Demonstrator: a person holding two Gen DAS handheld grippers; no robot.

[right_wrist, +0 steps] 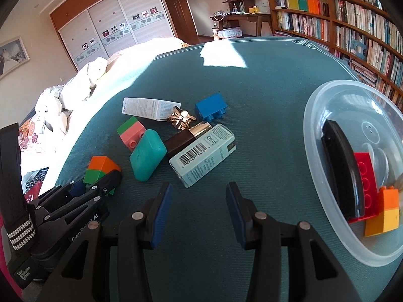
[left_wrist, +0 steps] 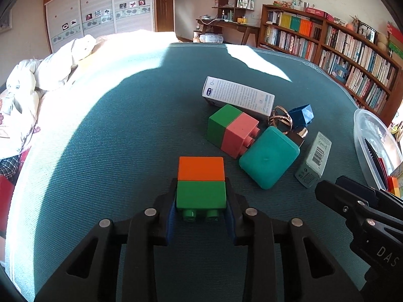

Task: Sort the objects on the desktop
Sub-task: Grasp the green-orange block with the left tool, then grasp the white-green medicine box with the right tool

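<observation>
On the teal tablecloth, the left gripper is clamping an orange-and-green brick stack by its green half, while the right gripper is hovering with jaws apart and holding nothing. The clear plastic container is already holding a red brick, an orange-and-yellow brick and a black object. Judging by this, sorting is partly done: the green-and-pink brick stack, blue brick, teal case, two cartons and perfume bottle are still waiting.

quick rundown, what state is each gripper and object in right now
left gripper: shut on the orange-green block
right gripper: open, holding nothing
clear bowl: upright, holds red brick and more
green-pink block: on its side
pale box: lying flat
white carton: lying flat
</observation>
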